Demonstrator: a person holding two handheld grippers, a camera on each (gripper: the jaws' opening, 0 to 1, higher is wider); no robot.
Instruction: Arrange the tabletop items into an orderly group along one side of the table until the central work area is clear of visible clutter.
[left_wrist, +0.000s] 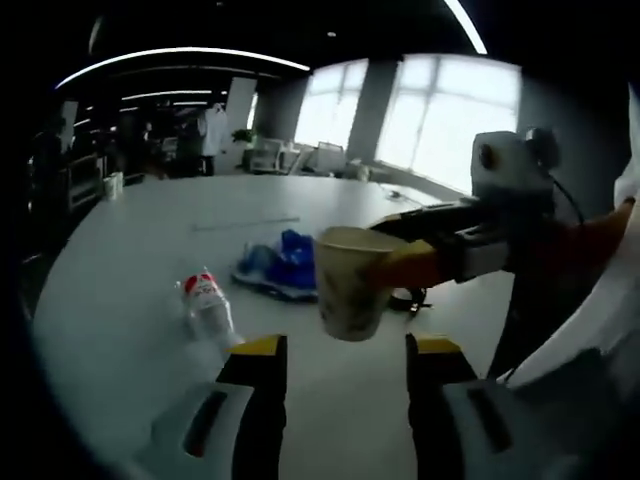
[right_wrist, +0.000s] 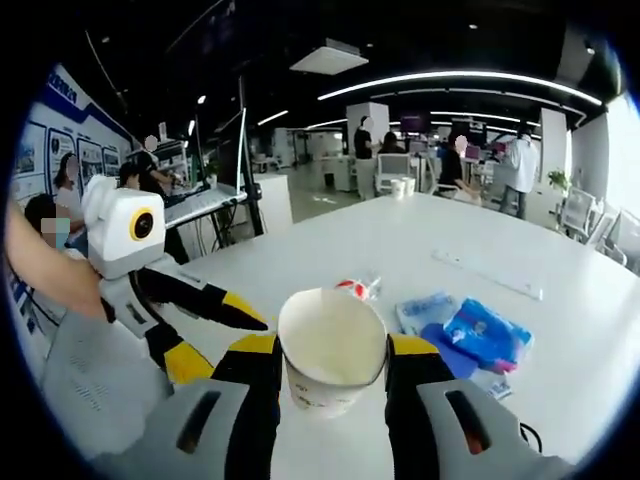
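White tabletop (left_wrist: 130, 290) runs across the left gripper view. On it, left of centre, a clear plastic bottle (left_wrist: 208, 305) w/ red-and-white label lies on its side. Just right of that, further back, sits a heap of blue packets (left_wrist: 283, 265). Next over, a paper cup (left_wrist: 352, 282) hangs above the table, upright w/ a slight tilt, pinched at its right side by the right gripper (left_wrist: 412, 268), which reaches in from the right edge. Below, the left gripper (left_wrist: 343, 365) has its yellow-tipped jaws spread wide w/ nothing between them; the cup floats just above the gap, not touching.

Right gripper view, left to right: the left gripper (right_wrist: 222, 330) comes in from the left, jaws apart, tips near the cup but clear of it. Centre, the right gripper (right_wrist: 330, 365) is closed on the paper cup (right_wrist: 330, 350), one jaw at each side of the wall, cup mouth toward the camera. Behind the rim lies the bottle (right_wrist: 357, 288); the blue packets (right_wrist: 470, 335) lie to the right on the table (right_wrist: 560, 310). People stand in the office at the back.
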